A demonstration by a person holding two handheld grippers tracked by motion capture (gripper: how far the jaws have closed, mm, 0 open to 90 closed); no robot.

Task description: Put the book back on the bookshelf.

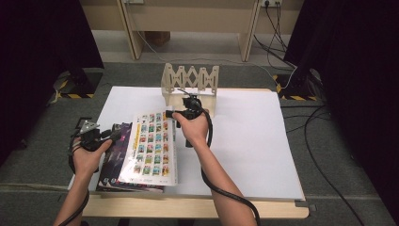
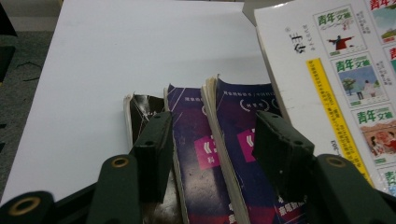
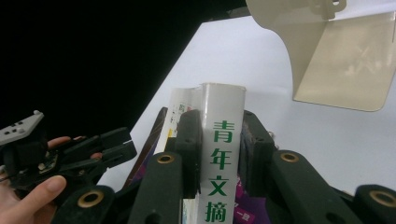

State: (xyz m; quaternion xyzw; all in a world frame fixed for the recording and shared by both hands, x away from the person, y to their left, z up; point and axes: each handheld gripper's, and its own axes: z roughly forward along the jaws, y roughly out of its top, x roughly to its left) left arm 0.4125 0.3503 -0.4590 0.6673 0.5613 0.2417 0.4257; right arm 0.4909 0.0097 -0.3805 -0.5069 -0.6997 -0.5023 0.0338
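My right gripper (image 1: 188, 110) (image 3: 219, 116) is shut on the spine of a white book (image 3: 222, 154) with green characters on it. The book's cover (image 1: 153, 149) (image 2: 336, 70), a grid of small coloured pictures, tilts up off the stack. Under it lie several purple books (image 1: 112, 162) (image 2: 191, 135) at the table's front left. My left gripper (image 1: 113, 133) (image 2: 215, 119) is at the far end of that stack. Its jaws stand wide over two purple books, and no press on them shows.
A beige folding book rack (image 1: 190, 80) (image 3: 345, 60) stands at the back of the white table sheet (image 1: 249, 141), just beyond my right hand. Cables trail from both grippers. Dark curtains and floor cables flank the table.
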